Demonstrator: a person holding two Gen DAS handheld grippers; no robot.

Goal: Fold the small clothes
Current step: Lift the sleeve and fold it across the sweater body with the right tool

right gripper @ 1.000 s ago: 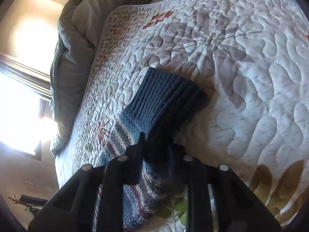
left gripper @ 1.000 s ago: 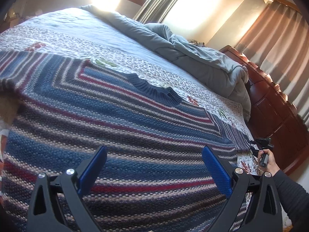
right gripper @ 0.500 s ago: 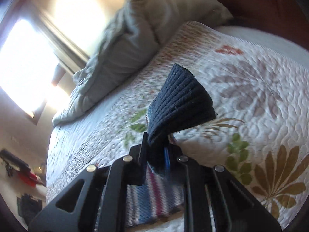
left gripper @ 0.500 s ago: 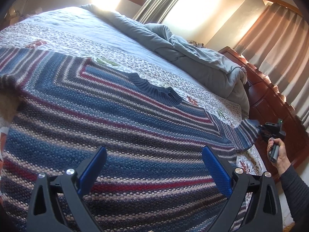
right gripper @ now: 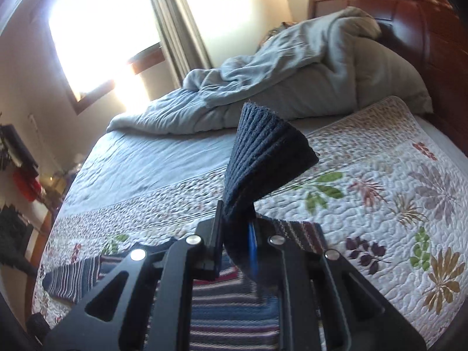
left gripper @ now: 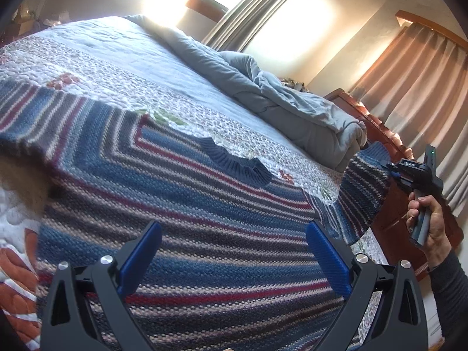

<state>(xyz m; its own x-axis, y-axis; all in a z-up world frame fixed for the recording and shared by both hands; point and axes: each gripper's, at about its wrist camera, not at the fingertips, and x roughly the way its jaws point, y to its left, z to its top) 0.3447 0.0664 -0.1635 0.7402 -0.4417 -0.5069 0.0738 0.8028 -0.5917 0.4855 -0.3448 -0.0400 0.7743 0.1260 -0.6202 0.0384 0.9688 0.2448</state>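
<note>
Right wrist view: the right tongs (right gripper: 234,234) are clenched on the sleeve (right gripper: 263,163), whose ribbed navy cuff fans upward out of the jaws toward the upper middle of the frame, lifted clear of the quilt (right gripper: 395,193). Below the tongs, at the bottom centre, the striped sweater (right gripper: 234,316) lies flat on the bed, so the body of the garment sits under and toward the lower left of the held cuff. In the left wrist view the left tongs (left gripper: 234,254) stand released, their blue pads wide apart at the bottom of the frame, hovering over the sweater's lower body and gripping nothing. From there the sweater spreads outward across most of the frame, collar (left gripper: 237,163) toward the upper middle; its long axis, sleeve to sleeve, runs from the left edge to the right edge. The raised sleeve arcs up at the right middle, held by the right tongs in the right hand (left gripper: 430,219). The other sleeve stretches to the upper left and lies flat. I judge the coming move to be carrying the held sleeve leftward across the chest; the right hand is the one already on it, and the left tongs are nearer the hem.
</note>
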